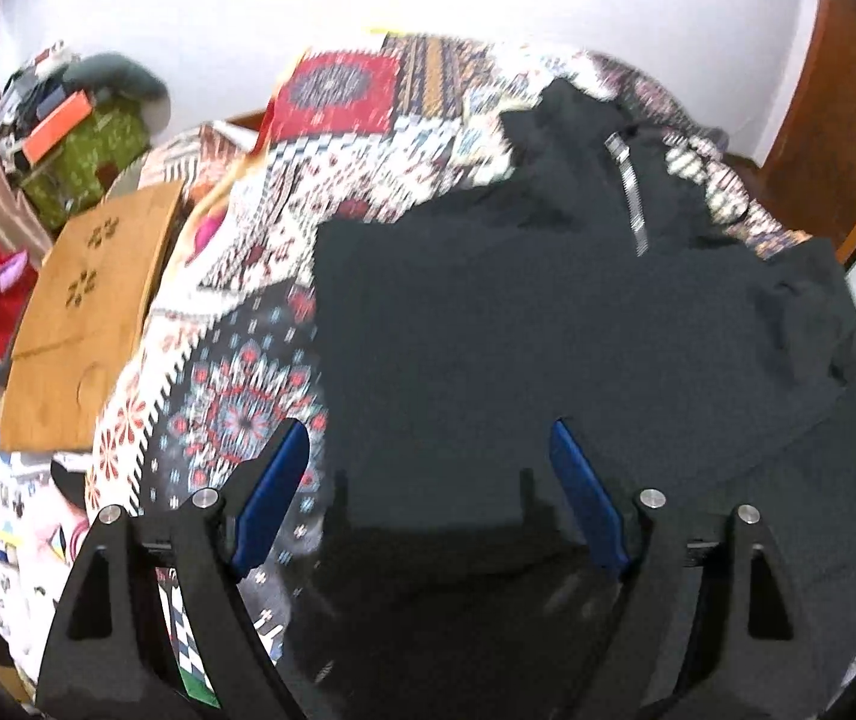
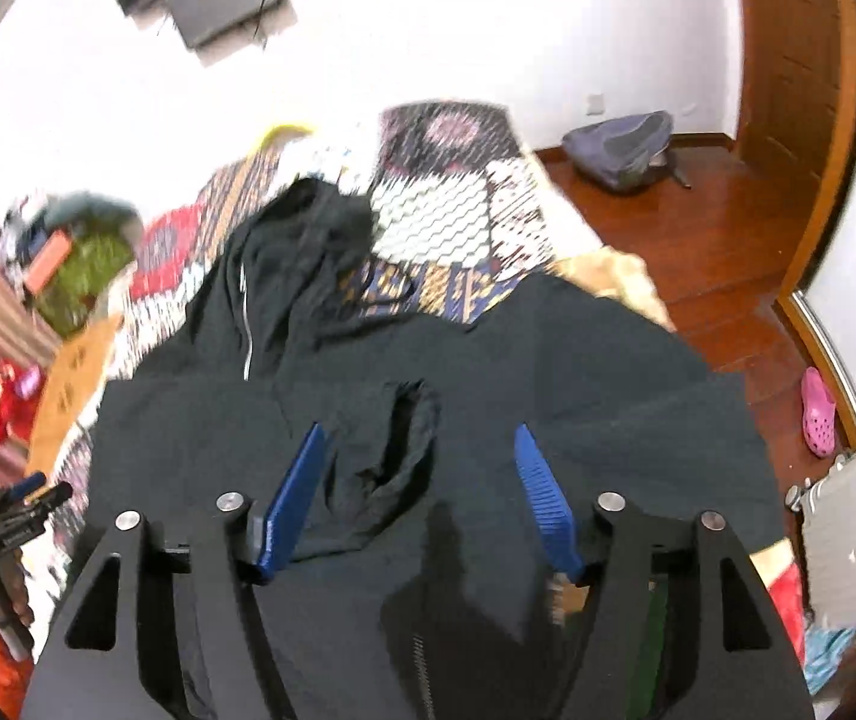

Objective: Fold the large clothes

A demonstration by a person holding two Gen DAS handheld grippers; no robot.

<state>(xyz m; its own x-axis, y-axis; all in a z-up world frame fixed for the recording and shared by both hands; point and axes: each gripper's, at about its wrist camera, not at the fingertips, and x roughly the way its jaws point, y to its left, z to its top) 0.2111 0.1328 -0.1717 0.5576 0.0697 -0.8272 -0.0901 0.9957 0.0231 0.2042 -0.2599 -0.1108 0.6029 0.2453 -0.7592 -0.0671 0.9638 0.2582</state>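
With a side fold of the black zip-front hooded jacket [image 2: 488,372] apparently laid on the patterned patchwork bed quilt [image 1: 368,138], both the left gripper [image 1: 428,450] and right gripper [image 2: 419,450] hover with jaws wide and empty, so regrasping a fresh edge probably comes next.

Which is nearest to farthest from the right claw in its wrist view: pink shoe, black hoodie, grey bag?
From the right claw:
1. Black hoodie, directly beneath on the bed.
2. Pink shoe, right, on the floor.
3. Grey bag, far right, by the wall.
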